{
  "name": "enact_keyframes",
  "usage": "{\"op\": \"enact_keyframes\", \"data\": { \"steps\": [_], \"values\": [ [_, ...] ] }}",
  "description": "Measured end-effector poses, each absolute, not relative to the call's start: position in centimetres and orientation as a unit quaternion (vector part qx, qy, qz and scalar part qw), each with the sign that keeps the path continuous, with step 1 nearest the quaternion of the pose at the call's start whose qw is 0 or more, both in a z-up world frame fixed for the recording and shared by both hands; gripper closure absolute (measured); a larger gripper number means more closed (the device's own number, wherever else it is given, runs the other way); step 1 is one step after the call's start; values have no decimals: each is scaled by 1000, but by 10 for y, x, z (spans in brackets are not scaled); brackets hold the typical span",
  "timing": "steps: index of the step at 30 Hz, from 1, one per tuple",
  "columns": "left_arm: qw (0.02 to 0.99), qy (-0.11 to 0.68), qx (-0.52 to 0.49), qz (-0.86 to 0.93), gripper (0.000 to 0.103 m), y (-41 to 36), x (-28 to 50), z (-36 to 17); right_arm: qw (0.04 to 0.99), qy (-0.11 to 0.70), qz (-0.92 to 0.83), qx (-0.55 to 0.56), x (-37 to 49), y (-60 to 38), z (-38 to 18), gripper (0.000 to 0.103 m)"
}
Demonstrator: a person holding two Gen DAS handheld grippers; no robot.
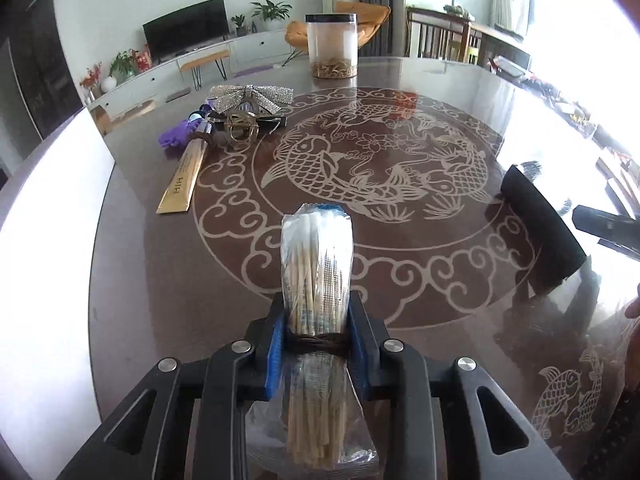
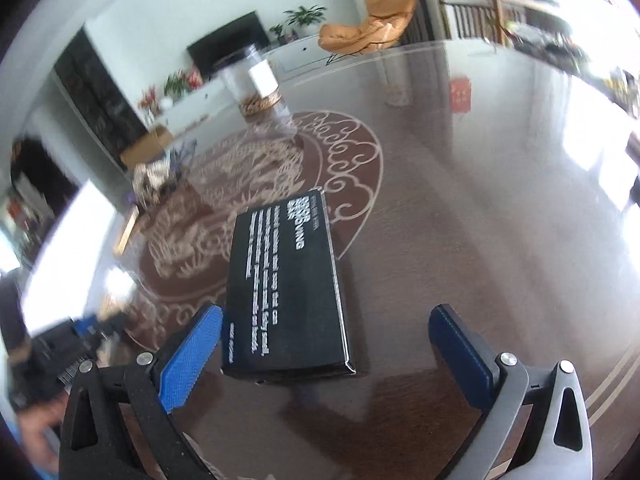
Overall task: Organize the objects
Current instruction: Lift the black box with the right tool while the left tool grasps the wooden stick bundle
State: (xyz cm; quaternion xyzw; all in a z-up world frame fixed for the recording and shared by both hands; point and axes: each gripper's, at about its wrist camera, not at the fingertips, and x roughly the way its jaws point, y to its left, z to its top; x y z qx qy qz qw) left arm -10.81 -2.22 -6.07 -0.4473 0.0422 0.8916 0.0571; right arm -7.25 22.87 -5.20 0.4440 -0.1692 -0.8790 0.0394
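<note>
My left gripper clamps the plastic-wrapped bundle of wooden cotton swabs at lower centre, long axis along the fingers, while my right gripper stands open, the flat black printed box lying lengthwise between, nearer its left pad.

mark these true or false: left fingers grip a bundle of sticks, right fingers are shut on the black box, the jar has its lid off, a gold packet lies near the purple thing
1. The left gripper clamps the bagged bundle of sticks. True.
2. The right gripper is shut on the black box. False: its fingers stand open, the box lying between them.
3. The jar has its lid off. False: a dark lid is on.
4. A gold packet lies by the purple thing. True.
</note>
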Motion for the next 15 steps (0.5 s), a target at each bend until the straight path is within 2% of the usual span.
{"op": "enact_keyframes", "data": {
  "steps": [4, 7, 8, 10, 15],
  "values": [
    [59, -5, -442, 895, 75, -32, -92, -61, 47, -108, -868, 482, -90, 204, -35, 0],
    [63, -14, -435, 898, 75, -31, -81, -60, 41, 22, -856, 514, -114, 166, -32, 0],
    [64, -21, -432, 900, 75, -32, -79, -57, 42, 42, -851, 521, -119, 160, -35, 2],
    [69, -34, -415, 907, 75, -37, -67, -45, 46, 54, -843, 533, -122, 158, -39, 41],
    [80, -60, -367, 925, 75, -55, -38, 1, 65, -3, -845, 530, -103, 171, -27, 44]
  ]
}}
